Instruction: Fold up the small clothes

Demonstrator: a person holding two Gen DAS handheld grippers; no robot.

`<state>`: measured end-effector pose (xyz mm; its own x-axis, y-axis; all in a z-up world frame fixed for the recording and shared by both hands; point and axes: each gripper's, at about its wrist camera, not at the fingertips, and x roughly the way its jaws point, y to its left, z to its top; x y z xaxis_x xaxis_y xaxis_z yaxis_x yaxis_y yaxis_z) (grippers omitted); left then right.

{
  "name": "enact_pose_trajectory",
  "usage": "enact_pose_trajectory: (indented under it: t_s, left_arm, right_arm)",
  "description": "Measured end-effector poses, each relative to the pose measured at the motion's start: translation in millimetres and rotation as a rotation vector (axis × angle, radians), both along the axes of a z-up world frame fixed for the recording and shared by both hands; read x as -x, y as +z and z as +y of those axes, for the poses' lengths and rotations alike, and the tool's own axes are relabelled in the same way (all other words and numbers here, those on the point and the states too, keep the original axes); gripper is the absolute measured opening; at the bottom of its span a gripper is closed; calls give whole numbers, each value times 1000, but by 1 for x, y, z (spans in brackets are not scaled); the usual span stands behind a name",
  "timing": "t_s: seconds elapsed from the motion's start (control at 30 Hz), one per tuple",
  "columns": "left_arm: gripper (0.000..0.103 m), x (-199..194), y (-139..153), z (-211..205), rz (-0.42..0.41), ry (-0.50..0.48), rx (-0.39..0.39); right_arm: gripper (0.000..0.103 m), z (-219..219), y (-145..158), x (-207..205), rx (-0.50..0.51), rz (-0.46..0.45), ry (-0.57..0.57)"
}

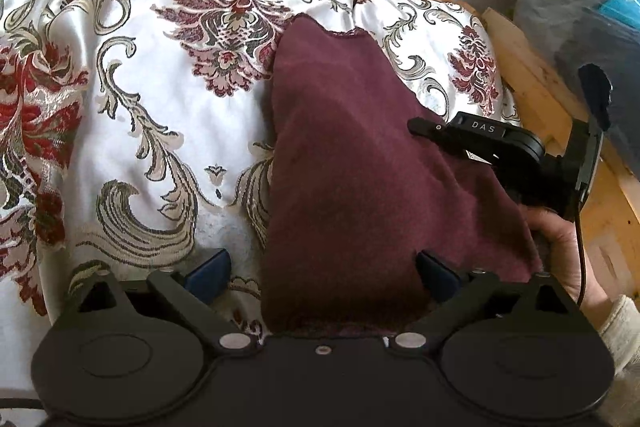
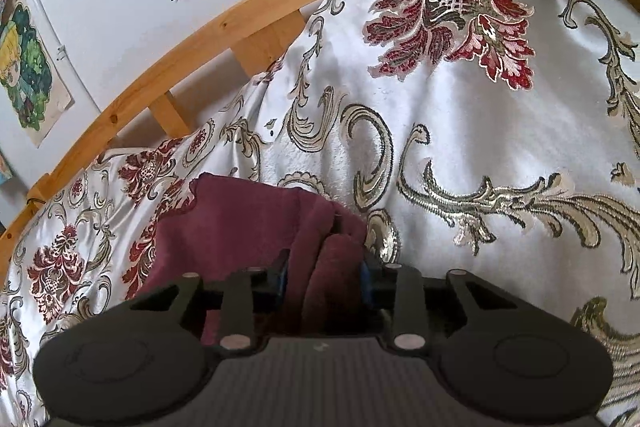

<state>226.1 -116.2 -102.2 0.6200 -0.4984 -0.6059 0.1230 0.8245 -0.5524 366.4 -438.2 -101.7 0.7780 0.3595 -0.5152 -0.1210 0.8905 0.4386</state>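
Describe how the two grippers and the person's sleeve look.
Both grippers are matte black with round side discs, silver pivot bolts and blue finger pads. The right gripper bears white "DAS" lettering and trails a thin black cable. The sleeve is cream knit.

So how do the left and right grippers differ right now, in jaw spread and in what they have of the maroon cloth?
The left gripper stands wide open; the right gripper is narrowed, pads pressing a bunched fold.
The maroon cloth only lies loose across the left gripper's gap, nearer one finger; the right gripper pinches it.
Both point down at the same cloth on the patterned bedspread.
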Motion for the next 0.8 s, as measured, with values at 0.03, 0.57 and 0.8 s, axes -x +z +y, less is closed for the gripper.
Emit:
enact_pose_trajectory:
  t_s: [0.03,0.57,0.8]
  left_arm:
    - [95,0,1,0,6,0,1]
    - [71,0,8,-7,29,-33,-11]
    - [64,2,14,-12,14,-24,-59]
  right_arm:
    - [34,1,0,1,5,-3,-3]
    - [28,6,2,7,-1,-46,-27]
    - [27,17,12,15,40,-105,-35]
